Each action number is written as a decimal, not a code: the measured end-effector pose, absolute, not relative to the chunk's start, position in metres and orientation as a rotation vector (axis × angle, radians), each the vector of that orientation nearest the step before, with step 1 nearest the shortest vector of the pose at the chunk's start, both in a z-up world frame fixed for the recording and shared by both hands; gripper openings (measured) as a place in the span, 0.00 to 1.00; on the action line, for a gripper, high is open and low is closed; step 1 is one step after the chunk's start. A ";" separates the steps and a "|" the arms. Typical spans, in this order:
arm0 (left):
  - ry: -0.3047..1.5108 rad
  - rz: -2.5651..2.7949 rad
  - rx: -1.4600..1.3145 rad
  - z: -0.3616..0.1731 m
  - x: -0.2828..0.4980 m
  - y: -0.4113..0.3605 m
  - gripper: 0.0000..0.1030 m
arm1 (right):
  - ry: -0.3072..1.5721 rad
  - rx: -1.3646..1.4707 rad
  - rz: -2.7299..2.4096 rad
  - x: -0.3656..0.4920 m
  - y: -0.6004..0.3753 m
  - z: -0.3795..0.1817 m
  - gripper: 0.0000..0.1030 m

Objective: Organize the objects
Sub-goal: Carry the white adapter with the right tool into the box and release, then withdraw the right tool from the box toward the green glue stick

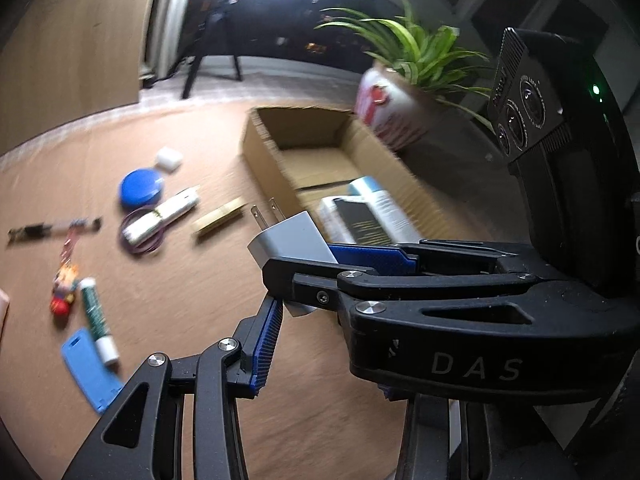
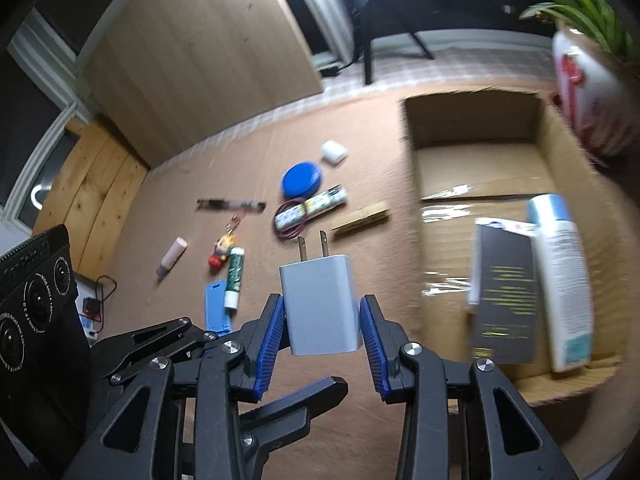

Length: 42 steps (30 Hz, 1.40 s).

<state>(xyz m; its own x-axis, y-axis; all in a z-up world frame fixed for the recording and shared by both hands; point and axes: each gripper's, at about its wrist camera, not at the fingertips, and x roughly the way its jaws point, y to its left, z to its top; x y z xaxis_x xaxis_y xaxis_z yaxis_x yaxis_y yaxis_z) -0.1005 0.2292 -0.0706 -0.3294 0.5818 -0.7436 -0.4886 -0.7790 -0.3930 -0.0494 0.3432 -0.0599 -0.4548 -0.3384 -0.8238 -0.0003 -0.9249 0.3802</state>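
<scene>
Two grippers meet at one white charger (image 2: pixel 318 304). The left gripper (image 1: pixel 328 352) sits under and beside it with fingers spread apart, one blue pad (image 1: pixel 266 336) just at the charger's lower edge. The right gripper (image 2: pixel 322 320) is clamped on the charger's sides, which is held above the table with its long axis along the fingers and prongs pointing forward. The cardboard box (image 2: pixel 472 124) lies ahead and to the right, nearer the right gripper, so my judgement is that the next move is a carry rightward over the box's near wall.
</scene>
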 end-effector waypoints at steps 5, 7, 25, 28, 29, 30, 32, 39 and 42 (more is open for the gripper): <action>-0.091 2.088 -1.216 -0.064 -0.098 0.264 0.42 | -0.534 1.518 -2.520 -0.042 0.371 -0.058 0.34; -0.079 2.075 -1.214 -0.065 -0.099 0.275 0.43 | -0.547 1.525 -2.536 -0.040 0.380 -0.059 0.34; -0.042 2.083 -1.265 -0.078 -0.101 0.293 0.48 | -0.566 1.524 -2.630 -0.035 0.408 -0.065 0.49; -0.051 2.094 -1.274 -0.079 -0.101 0.283 0.49 | -0.593 1.526 -2.629 -0.033 0.410 -0.066 0.49; -0.050 2.100 -1.278 -0.080 -0.101 0.278 0.48 | -0.607 1.525 -2.629 -0.032 0.411 -0.067 0.49; -0.050 2.104 -1.281 -0.079 -0.101 0.276 0.48 | -0.626 1.523 -2.628 -0.031 0.413 -0.067 0.49; -0.055 2.120 -1.289 -0.080 -0.100 0.266 0.49 | -0.656 1.519 -2.623 -0.029 0.415 -0.068 0.49; -0.086 2.169 -1.326 -0.084 -0.096 0.225 0.49 | -0.668 1.497 -2.627 -0.026 0.406 -0.064 0.49; -0.100 2.197 -1.348 -0.087 -0.094 0.204 0.49 | -0.656 1.486 -2.613 -0.027 0.395 -0.063 0.49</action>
